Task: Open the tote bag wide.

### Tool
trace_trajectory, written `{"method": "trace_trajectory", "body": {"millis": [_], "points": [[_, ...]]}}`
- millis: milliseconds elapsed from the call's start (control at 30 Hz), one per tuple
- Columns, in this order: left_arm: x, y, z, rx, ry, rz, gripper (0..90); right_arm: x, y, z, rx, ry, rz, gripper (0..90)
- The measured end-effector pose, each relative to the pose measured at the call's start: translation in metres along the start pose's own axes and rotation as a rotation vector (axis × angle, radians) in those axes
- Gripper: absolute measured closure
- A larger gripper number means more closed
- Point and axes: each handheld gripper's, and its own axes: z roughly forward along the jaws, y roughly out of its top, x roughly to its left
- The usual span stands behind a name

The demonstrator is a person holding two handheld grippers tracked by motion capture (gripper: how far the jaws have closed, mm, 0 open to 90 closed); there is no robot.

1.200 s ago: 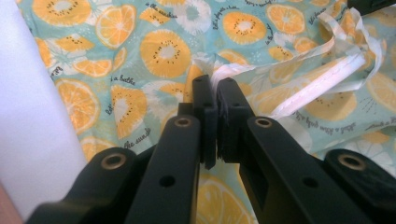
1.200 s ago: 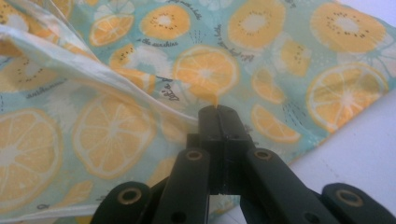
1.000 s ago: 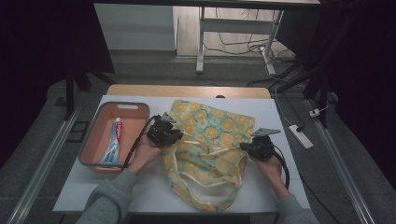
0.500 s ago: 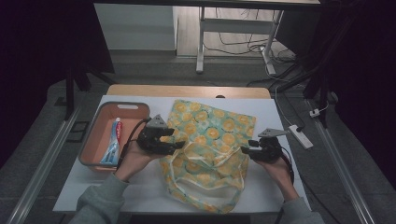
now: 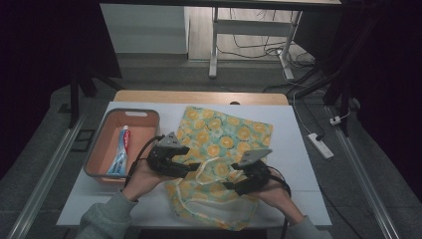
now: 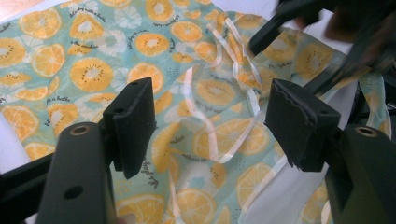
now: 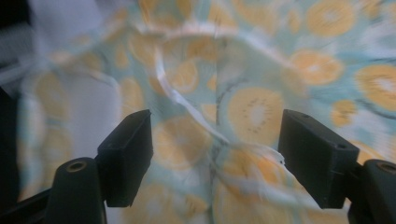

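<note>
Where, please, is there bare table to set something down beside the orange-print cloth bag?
Free: the white table right of the orange-print cloth bag, and the near-left corner below the salmon plastic tray. Crowded: the bag's near half, under both tongs.

High view: dim, dark surroundings, white table (image 5: 298,144) lit from above; soft focus, little shadow. Left gripper view: bright, even light, orange-print cloth bag (image 6: 93,70) sharp. Right gripper view: heavy motion blur across the bag; near jaws sharper.

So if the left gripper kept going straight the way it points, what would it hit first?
Probably the fruit-print bag: the left gripper, jaws open, aims at its white handle straps. Depth is hard to judge.
</note>
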Motion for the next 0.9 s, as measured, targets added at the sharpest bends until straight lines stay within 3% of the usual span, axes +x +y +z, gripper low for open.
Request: {"method": "trace_trajectory", "body": {"millis": [167,200,267,300,333,400,533,567,700,900], "points": [[-0.002,-0.001,0.001,0.002,-0.016,0.003,32.9,-0.006,0.006,0.048,0.142,-0.039,-0.057,25.7],[-0.003,-0.001,0.002,0.005,-0.019,0.006,32.9,-0.007,0.006,0.053,0.163,-0.063,-0.063,26.0],[-0.004,-0.001,0.004,0.008,-0.025,0.009,32.9,-0.01,0.005,0.058,0.179,-0.065,-0.063,27.0],[-0.005,-0.001,0.005,0.011,-0.029,0.012,32.9,-0.014,0.002,0.063,0.199,-0.108,-0.053,34.1],[-0.006,-0.001,0.006,0.014,-0.03,0.015,32.9,-0.014,0.002,0.063,0.199,-0.108,-0.053,34.1],[-0.008,-0.001,0.008,0.022,-0.036,0.019,32.9,-0.019,0.001,0.065,0.187,-0.104,-0.024,42.9],[-0.013,-0.001,0.01,0.03,-0.05,0.033,33.6,-0.027,0.0,0.064,0.169,-0.101,0.019,67.5],[-0.015,-0.001,0.011,0.035,-0.057,0.038,34.5,-0.029,-0.001,0.063,0.166,-0.105,0.029,77.5],[-0.028,-0.001,0.021,0.055,-0.097,0.068,35.9,-0.032,-0.001,0.061,0.167,-0.104,0.038,83.9],[-0.054,-0.003,0.055,0.152,-0.161,0.155,36.1,-0.034,-0.002,0.06,0.153,-0.101,0.055,86.9]]}}
